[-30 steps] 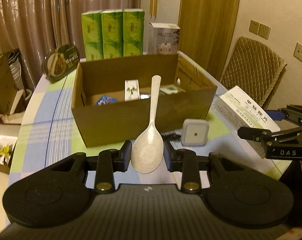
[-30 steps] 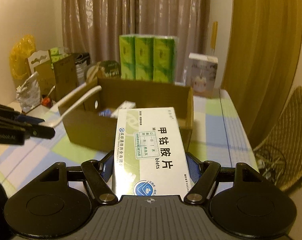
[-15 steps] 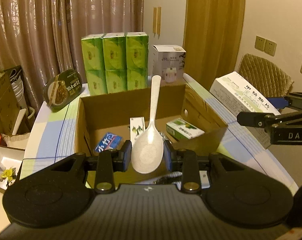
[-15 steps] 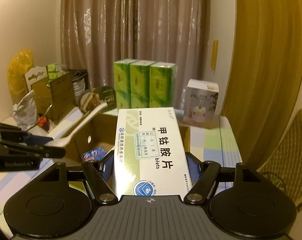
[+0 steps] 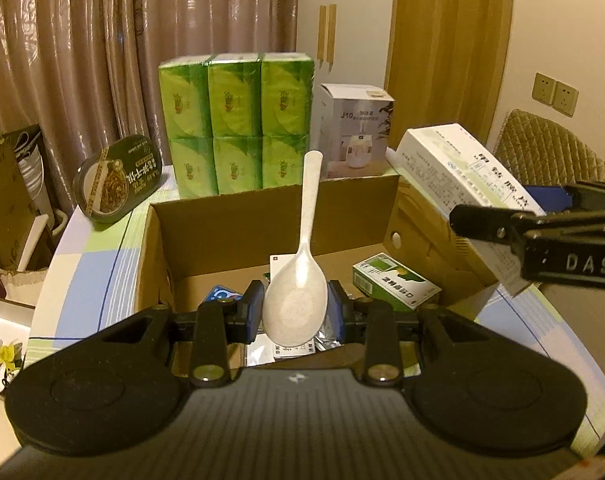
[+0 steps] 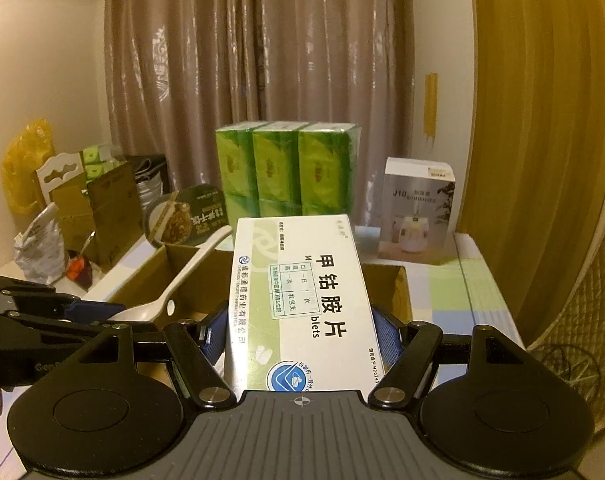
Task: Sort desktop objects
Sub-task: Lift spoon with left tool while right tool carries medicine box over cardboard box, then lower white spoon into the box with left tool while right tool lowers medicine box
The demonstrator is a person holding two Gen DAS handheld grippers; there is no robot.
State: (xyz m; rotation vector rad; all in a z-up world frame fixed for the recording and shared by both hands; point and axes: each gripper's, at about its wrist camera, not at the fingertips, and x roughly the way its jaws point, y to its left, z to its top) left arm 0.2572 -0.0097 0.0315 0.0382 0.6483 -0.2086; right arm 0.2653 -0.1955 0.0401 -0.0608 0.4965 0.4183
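Lower centre, left-wrist view – left gripper (image 5: 294, 312): closed on the bowl of the white spoon (image 5: 298, 296), handle sticking up and away toward the green packs.
Lower centre, right-wrist view – right gripper (image 6: 300, 332): clamped wide on the sides of the white medicine box (image 6: 302, 304), long axis pointing fwd.
Where they are: both items hang over the open cardboard box (image 5: 270, 208); spoon above its near half, medicine box at the box's right edge in the left-wrist view.
Box contents: small green carton (image 5: 394, 284), blue packet (image 5: 222, 294), foil sachets low centre; more may be hidden.
Risk, spoon: pads pinch a curved, smooth bowl w/ the long handle as lever, so I'd expect it to pivot or slip if the hand tilts; dropped from here it prob. lands handle-first and could tip over the wall.
Risk, medicine box: held near one end only, so the far end may sag; released over the rim it could catch the flap and slide onto the tabletop.
Risk, both: grippers are near each other over one opening, so they could clash.
Tabletop (image 5: 86, 264): checked cloth, blue/green/white.
Behind box: green tissue packs (image 5: 236, 120), white humidifier carton (image 5: 354, 132), noodle bowl (image 5: 118, 178) at left.
Room: brown curtains (image 6: 258, 60), wooden door right, quilted chair (image 5: 550, 152), wall sockets upper right, clutter far left.
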